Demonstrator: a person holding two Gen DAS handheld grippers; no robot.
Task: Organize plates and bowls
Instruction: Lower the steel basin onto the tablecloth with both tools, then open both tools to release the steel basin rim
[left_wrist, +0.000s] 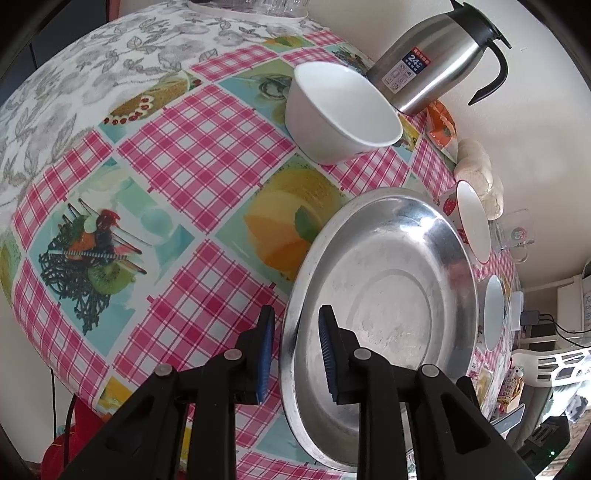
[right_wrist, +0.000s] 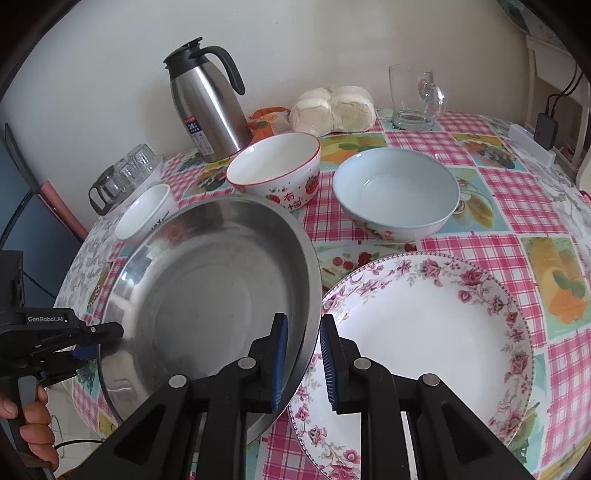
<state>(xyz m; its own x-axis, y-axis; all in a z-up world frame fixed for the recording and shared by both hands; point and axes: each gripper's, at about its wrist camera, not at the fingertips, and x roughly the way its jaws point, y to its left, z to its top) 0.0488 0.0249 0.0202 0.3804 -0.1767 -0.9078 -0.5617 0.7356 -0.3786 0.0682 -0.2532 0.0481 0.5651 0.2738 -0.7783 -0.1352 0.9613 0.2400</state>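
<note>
Each tool is matte black plastic: the left tool (left_wrist: 295, 354) and the right tool (right_wrist: 303, 363) carry ribbed blue pads (right_wrist: 279, 363) and round silver pivot screws. Seen from the right wrist, the left tool's body bears white "GenRobot.AI" lettering, with bare skin on the hand (right_wrist: 31, 424) at its grip.

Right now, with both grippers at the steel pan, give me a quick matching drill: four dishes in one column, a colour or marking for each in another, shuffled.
Dishes:
1. steel pan
2. deep plate
3. strawberry bowl
4. wide bowl

Markings:
A. pale blue inside
B. pink rose border
C. bare shiny metal
D. red rim, red fruit on the side

Pairs: 1-C, 2-B, 3-D, 4-A

The left gripper and right gripper each straddle the pan's rim.
</note>
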